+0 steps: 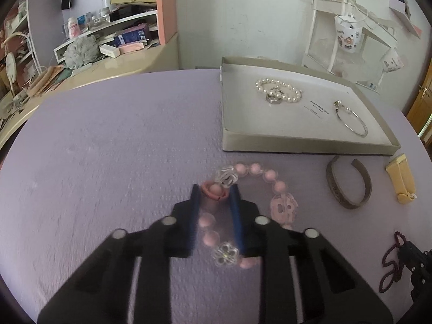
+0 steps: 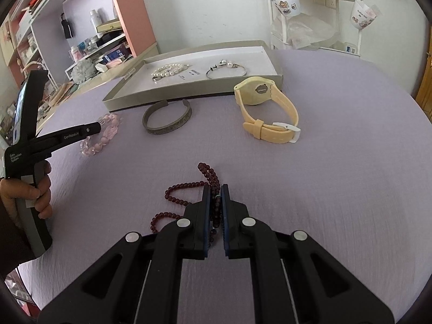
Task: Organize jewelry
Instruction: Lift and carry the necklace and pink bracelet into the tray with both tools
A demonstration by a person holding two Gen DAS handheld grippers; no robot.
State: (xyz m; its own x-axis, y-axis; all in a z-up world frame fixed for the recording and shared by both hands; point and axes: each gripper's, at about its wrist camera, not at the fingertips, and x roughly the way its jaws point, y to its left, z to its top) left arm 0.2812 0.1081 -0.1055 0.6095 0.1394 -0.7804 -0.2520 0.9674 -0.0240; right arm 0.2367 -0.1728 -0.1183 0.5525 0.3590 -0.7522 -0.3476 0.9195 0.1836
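Currently you hold a gripper in each hand over a lilac-covered table (image 2: 337, 162), each one set on a different bracelet. Your left gripper (image 1: 215, 192) has its jaws drawn in around one end of the pink bead bracelet (image 1: 259, 178), pinching a pink bead next to a clear faceted one; the rest of the loop lies flat on the cloth, some of it beneath the fingers. Your right gripper (image 2: 215, 192) is clenched tight on a dark red bead strand (image 2: 186, 189), whose loose coils trail to the left on the cloth.

Behind both sits a shallow grey tray (image 2: 121, 100), the likely home for everything. It already holds a pearl bracelet (image 2: 170, 70) and a thin silver bangle (image 2: 226, 68). Just in front of the tray, still waiting on the cloth, lie an engraved metal cuff (image 2: 167, 118) and a cream watch (image 2: 267, 108). Gripping each strand at one point should let it hang free when lifted.
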